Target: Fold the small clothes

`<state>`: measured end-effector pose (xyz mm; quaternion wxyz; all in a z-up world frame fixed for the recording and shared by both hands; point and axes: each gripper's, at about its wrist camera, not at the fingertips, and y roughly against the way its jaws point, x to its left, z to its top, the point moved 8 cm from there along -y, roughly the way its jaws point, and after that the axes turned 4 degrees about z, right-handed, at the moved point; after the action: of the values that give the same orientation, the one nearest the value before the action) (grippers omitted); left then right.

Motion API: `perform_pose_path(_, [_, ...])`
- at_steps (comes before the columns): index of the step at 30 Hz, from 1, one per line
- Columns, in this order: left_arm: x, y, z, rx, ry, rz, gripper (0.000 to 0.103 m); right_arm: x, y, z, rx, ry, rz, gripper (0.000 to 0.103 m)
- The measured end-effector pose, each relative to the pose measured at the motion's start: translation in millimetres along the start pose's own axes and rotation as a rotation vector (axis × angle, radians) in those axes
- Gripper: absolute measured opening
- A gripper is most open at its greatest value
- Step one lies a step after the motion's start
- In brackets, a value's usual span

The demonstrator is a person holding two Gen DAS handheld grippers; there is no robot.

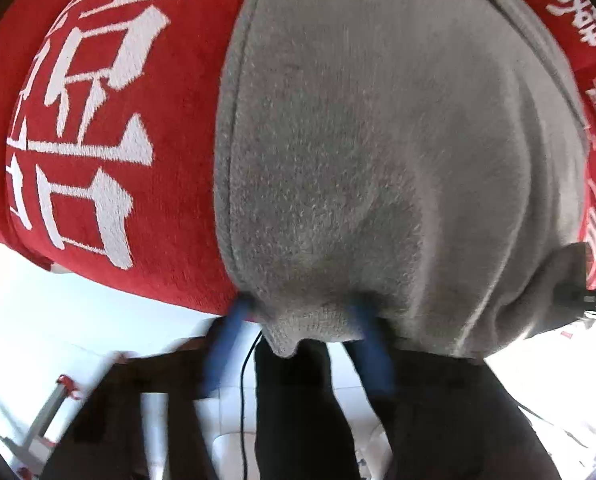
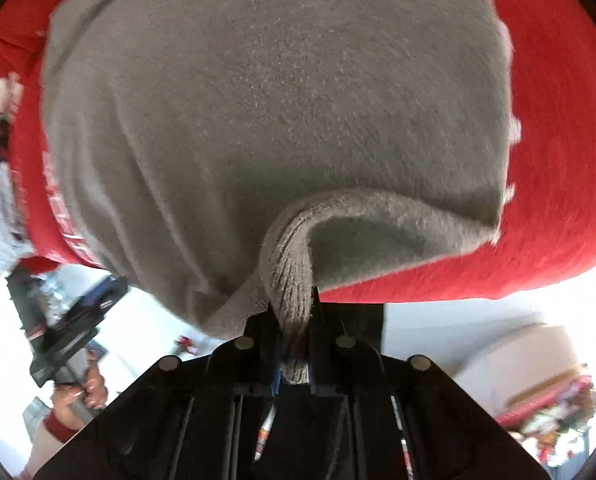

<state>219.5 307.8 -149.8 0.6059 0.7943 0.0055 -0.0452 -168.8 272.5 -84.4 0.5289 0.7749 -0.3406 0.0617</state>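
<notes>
Black gripper housing filled the bottom of the right wrist view; the right gripper had its jaws pinched tight on a ribbed hem of the grey knit garment. That hem bunched into a narrow rope between the jaws, so the bite looked deep and secure.

Left gripper sat differently. Its blue fingers stood well apart, with a ribbed corner of the same garment hanging down between them. I couldn't see either pad pressing the cloth, so it read as open, not gripping. Motion blur on the fingers made that less than certain.

Garment lay spread over a red cloth with white characters, which covered the work surface. Both held ends were at the near edge, over the drop to the pale floor. In the right view the left gripper's body and the person's hand showed off to the side.

My read: start of a fold, near hem about to be carried away over the body.

To do it well:
- close the left fully on the ribbing first, matching the right's bite
- lift both corners evenly and keep the hem taut between them
- move slowly, since fleecy knit drags on the red cloth
- lay the hem square on the far edge before opening

Risk: a one-sided grip would skew the fold.
</notes>
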Motion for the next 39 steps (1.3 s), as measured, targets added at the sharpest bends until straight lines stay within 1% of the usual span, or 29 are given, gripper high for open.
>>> perform_pose_path(1, [-2,1,0,-0.004,-0.005,0.003,0.03,4,5,-1,-0.022,-0.008,0.064,0.01])
perform_pose_path(2, [-4,3,1,-0.01,-0.01,-0.019,0.011,9,12,-1,-0.05,-0.015,0.138,0.01])
perform_pose_path(3, [-8,8,2,-0.008,-0.018,-0.06,0.012,16,22,0,-0.086,-0.021,0.229,0.01])
perform_pose_path(4, [-11,15,3,-0.006,-0.014,-0.112,0.012,23,32,2,-0.118,-0.022,0.294,0.01])
perform_pose_path(6, [-18,37,12,-0.031,0.001,-0.209,0.012,35,51,11,-0.183,-0.012,0.387,0.01])
perform_pose_path(7, [-21,50,20,-0.059,-0.001,-0.237,0.012,40,61,16,-0.217,-0.006,0.428,0.01])
perform_pose_path(10, [-31,86,55,-0.153,-0.02,-0.259,0.012,47,90,40,-0.309,-0.017,0.514,0.01])
perform_pose_path(12, [-37,103,82,-0.206,-0.024,-0.272,0.012,42,114,60,-0.368,-0.043,0.555,0.01])
perform_pose_path(13, [-36,110,101,-0.236,-0.03,-0.259,0.012,40,121,69,-0.394,-0.059,0.571,0.01])
perform_pose_path(14, [-39,116,117,-0.267,-0.035,-0.225,0.012,41,126,81,-0.423,-0.076,0.589,0.01])
perform_pose_path(15, [-39,119,127,-0.289,-0.039,-0.191,0.012,43,128,91,-0.451,-0.092,0.603,0.01])
perform_pose_path(16, [-40,122,141,-0.326,-0.041,-0.141,0.012,39,134,102,-0.469,-0.105,0.609,0.01])
perform_pose_path(18, [-43,133,164,-0.369,-0.046,-0.102,0.012,33,138,125,-0.492,-0.147,0.615,0.01])
perform_pose_path(20, [-43,139,182,-0.397,-0.049,-0.067,0.012,27,137,143,-0.496,-0.172,0.605,0.01])
perform_pose_path(21, [-40,138,189,-0.404,-0.055,-0.05,0.012,19,140,150,-0.489,-0.176,0.593,0.01])
perform_pose_path(22, [-38,136,192,-0.407,-0.066,-0.025,0.012,26,134,154,-0.484,-0.177,0.581,0.01])
perform_pose_path(24, [-39,132,198,-0.397,-0.086,0.014,0.013,25,132,165,-0.467,-0.169,0.548,0.01])
perform_pose_path(25, [-40,130,201,-0.391,-0.091,0.03,0.035,27,129,167,-0.458,-0.159,0.537,0.01])
perform_pose_path(26, [-41,128,203,-0.389,-0.089,0.043,0.077,28,128,169,-0.449,-0.15,0.521,0.011])
perform_pose_path(27, [-39,130,206,-0.399,-0.083,0.057,0.092,27,126,170,-0.441,-0.141,0.503,0.012])
perform_pose_path(28, [-36,135,207,-0.425,-0.079,0.074,0.098,24,125,172,-0.431,-0.129,0.478,0.014])
perform_pose_path(29, [-35,137,205,-0.435,-0.085,0.081,0.098,25,124,173,-0.42,-0.115,0.452,0.014])
perform_pose_path(30, [-38,135,206,-0.427,-0.093,0.085,0.098,26,123,175,-0.408,-0.098,0.427,0.014])
perform_pose_path(31, [-40,131,207,-0.413,-0.094,0.089,0.098,25,122,177,-0.399,-0.079,0.404,0.017])
perform_pose_path(32, [-41,128,206,-0.402,-0.095,0.091,0.098,25,122,179,-0.394,-0.061,0.377,0.024])
perform_pose_path(33, [-44,124,209,-0.383,-0.101,0.093,0.098,26,124,180,-0.394,-0.04,0.346,0.027])
perform_pose_path(35, [-52,118,211,-0.361,-0.117,0.09,0.098,26,129,183,-0.403,-0.005,0.31,0.043])
perform_pose_path(38, [-62,105,219,-0.319,-0.14,0.089,0.098,21,140,188,-0.428,0.057,0.231,0.055])
perform_pose_path(39, [-64,101,222,-0.309,-0.144,0.09,0.098,18,142,188,-0.432,0.072,0.208,0.055])
